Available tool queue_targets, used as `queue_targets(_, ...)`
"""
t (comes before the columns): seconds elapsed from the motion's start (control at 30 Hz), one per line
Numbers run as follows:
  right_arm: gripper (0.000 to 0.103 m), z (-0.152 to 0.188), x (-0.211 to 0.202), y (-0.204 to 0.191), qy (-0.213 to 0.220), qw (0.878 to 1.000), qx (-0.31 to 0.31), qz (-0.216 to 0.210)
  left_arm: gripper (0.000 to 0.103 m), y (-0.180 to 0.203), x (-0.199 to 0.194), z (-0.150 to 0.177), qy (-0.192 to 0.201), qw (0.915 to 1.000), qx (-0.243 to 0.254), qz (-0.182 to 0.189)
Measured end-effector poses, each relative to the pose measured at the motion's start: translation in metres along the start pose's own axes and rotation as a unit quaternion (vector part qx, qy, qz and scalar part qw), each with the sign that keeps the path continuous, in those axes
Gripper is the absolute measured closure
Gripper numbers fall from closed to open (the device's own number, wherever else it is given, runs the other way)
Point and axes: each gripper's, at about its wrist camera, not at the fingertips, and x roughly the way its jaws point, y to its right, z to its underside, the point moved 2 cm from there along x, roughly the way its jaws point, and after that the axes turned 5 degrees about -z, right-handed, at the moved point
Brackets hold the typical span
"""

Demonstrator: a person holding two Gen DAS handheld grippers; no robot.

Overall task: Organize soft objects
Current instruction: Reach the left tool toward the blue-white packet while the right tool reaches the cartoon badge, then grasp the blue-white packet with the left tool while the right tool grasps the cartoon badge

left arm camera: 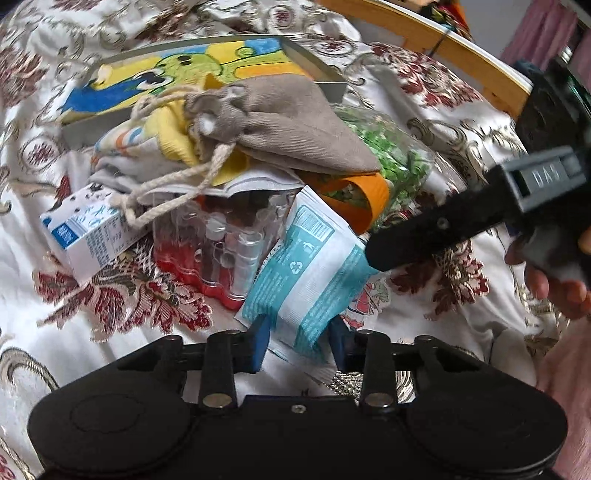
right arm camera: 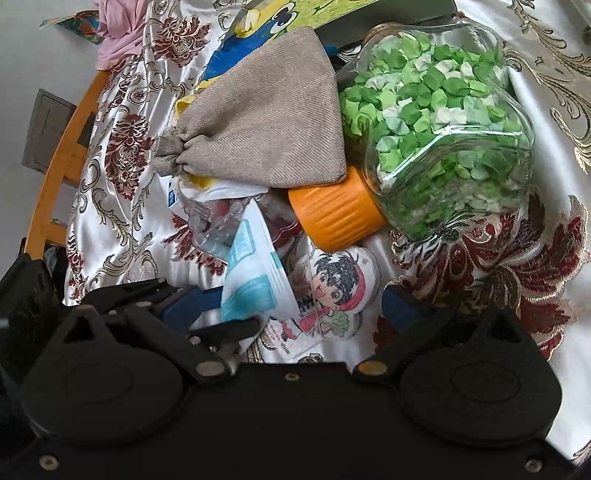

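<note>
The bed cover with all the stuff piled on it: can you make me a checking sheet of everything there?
Surface: white satin cover with red and gold flowers, rumpled.
Job's things: grey-brown drawstring pouch on top of the pile; yellow cloth under it; teal-and-white soft packet at the front.
Clutter: clear jar of green paper bits with an orange lid, on its side; small white-and-blue carton; clear blister pack with a red base; cartoon picture box; round cartoon-printed pad.
Grippers: left gripper looks pressed onto the packet; right gripper open over the pad.
Cables: nothing seen.
Surroundings: curved wooden rail; pink fabric.
</note>
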Motion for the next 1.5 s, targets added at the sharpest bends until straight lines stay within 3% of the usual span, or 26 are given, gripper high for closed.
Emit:
queue_targets(0.27,0.001,0.005,0.005,0.009,-0.006,1.000,0.010,0.010,0.088,-0.011,-0.009,0.009,-0.024,0.9958,-0.087,-0.015)
queue_targets(0.4,0.001,0.009,0.015,0.009,-0.012,1.000,0.012,0.009,0.089,-0.013,-0.014,0.019,-0.038,0.9913,-0.122,-0.031)
queue_targets(0.67,0.001,0.011,0.040,0.001,-0.014,1.000,0.018,-0.014,0.093,-0.011,-0.023,0.033,-0.025,0.9836,-0.166,-0.066)
queue_targets(0.97,0.005,0.011,0.046,0.007,-0.014,0.998,0.051,-0.042,0.095,-0.011,-0.025,0.042,-0.021,0.9776,-0.195,-0.077)
queue_targets(1.17,0.004,0.008,0.042,0.015,0.010,0.992,0.102,-0.069,0.095,-0.014,-0.027,0.045,-0.020,0.9738,-0.212,-0.080)
queue_targets(1.27,0.004,0.008,0.046,0.016,0.009,0.992,0.111,-0.065,0.095,-0.017,-0.026,0.046,-0.021,0.9706,-0.227,-0.076)
queue_targets(1.5,0.022,0.011,0.064,0.012,-0.006,0.995,0.092,-0.023,0.095,-0.018,-0.027,0.046,-0.019,0.9701,-0.230,-0.075)
